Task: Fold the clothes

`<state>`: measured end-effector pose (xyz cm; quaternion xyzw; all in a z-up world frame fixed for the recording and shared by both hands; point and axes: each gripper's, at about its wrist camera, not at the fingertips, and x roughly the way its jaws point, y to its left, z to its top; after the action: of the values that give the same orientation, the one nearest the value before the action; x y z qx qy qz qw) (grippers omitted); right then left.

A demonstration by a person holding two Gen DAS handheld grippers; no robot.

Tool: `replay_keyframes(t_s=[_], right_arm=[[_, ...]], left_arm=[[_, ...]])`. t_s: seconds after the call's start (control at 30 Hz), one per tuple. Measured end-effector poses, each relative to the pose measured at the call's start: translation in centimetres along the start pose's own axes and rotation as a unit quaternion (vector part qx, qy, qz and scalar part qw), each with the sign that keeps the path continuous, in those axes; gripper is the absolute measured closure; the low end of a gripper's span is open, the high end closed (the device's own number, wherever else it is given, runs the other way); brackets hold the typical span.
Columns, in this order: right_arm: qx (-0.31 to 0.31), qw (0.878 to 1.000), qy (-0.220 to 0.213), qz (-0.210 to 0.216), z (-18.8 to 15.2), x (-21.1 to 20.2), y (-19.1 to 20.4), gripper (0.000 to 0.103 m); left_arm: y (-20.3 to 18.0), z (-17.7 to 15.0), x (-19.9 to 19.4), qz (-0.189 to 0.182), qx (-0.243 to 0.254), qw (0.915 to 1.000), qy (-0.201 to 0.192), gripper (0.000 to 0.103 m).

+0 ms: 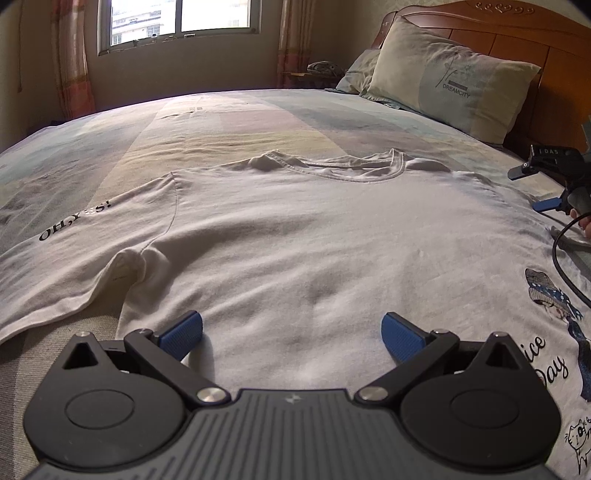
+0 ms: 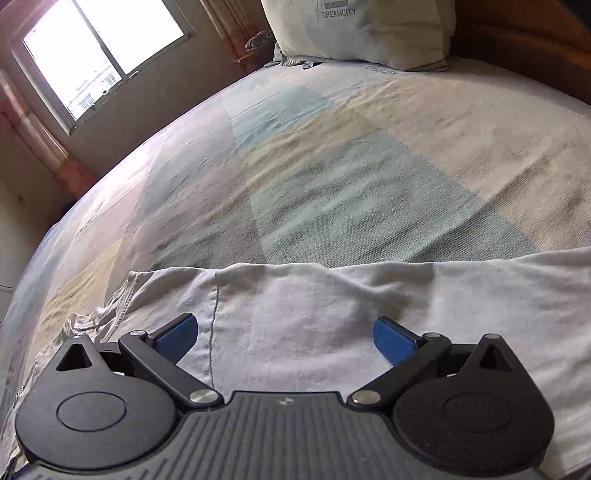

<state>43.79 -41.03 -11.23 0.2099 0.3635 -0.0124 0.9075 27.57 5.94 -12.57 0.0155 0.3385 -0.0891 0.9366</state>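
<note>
White T-shirt (image 1: 295, 229) lies spread flat on the bed (image 1: 229, 125), front down or up can't tell, collar at the far end toward the pillow (image 1: 450, 77) & headboard (image 1: 517, 40). Left gripper (image 1: 291, 334) hovers low over the shirt's body, blue fingers (image 1: 183, 332) spread wide apart, nothing between them, just shirt fabric below. Off to the left of those fingers a sleeve w/ "OH,YES!" print (image 1: 75, 221) stretches out flat; armpit seam bunches just ahead-left of the left finger. To the right of the fingers, near the shirt's edge, a cartoon print (image 1: 554, 295) w/ script lettering. Far ahead-right sits the right gripper (image 1: 532, 186), its blue fingers apart too, a black cable (image 1: 561, 266) trailing from it across the shirt edge. From the right wrist view: right gripper (image 2: 284, 336) also wide open, empty, poised over the other sleeve/shoulder area of the shirt (image 2: 332, 317); a stitched seam runs just inside the left finger (image 2: 177, 338), the shirt's folded edge lies just ahead of both fingers, bare patchwork sheet (image 2: 332, 177) beyond. Collar rumples off to the left of the fingers. Window (image 1: 177, 18) at the far wall.
</note>
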Motion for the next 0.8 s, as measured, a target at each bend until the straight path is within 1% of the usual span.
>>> replay_keyframes(t_s=[0.07,0.17,0.23,0.3,0.4,0.5,0.6,0.7,0.8], right_arm=[[0.001,1.0,0.0,0.009,-0.2,0.0,0.2,0.0],[0.008,1.0,-0.002,-0.007,1.0,0.7,0.6,0.0],[0.005,1.0,-0.005,-0.012,1.0,-0.6,0.6,0.0],[-0.006,1.0,-0.017,-0.012,0.7,-3.0,0.2,0.0],[0.001,0.999,-0.036,-0.029,0.1,-7.0,-2.8,0.0],[0.024,0.996,-0.044,-0.079,-0.4,-9.0,-6.9,0.0],[0.047,0.989,-0.051,-0.129,-1.0,-10.9,-11.1,0.0],[0.041,0.989,-0.048,-0.137,-1.6,-9.7,-13.6,0.0],[0.0,0.987,-0.051,-0.151,-0.7,-8.1,-13.9,0.0]], left_arm=[[0.0,0.0,0.1,0.001,0.002,1.0,0.0,0.001],[0.0,0.0,0.0,-0.001,0.001,1.0,-0.001,0.001],[0.1,0.0,0.0,-0.003,-0.001,1.0,-0.001,0.001],[0.2,0.0,-0.1,-0.004,-0.002,1.0,-0.001,0.001],[0.2,0.0,-0.1,-0.004,0.0,1.0,-0.001,0.001],[0.1,-0.1,0.0,-0.003,0.003,1.0,-0.001,0.001],[0.1,-0.1,0.1,-0.001,0.006,1.0,-0.001,0.001],[0.1,-0.1,0.1,-0.001,0.006,1.0,-0.001,0.001],[0.1,-0.1,0.1,-0.002,0.006,1.0,-0.001,0.001]])
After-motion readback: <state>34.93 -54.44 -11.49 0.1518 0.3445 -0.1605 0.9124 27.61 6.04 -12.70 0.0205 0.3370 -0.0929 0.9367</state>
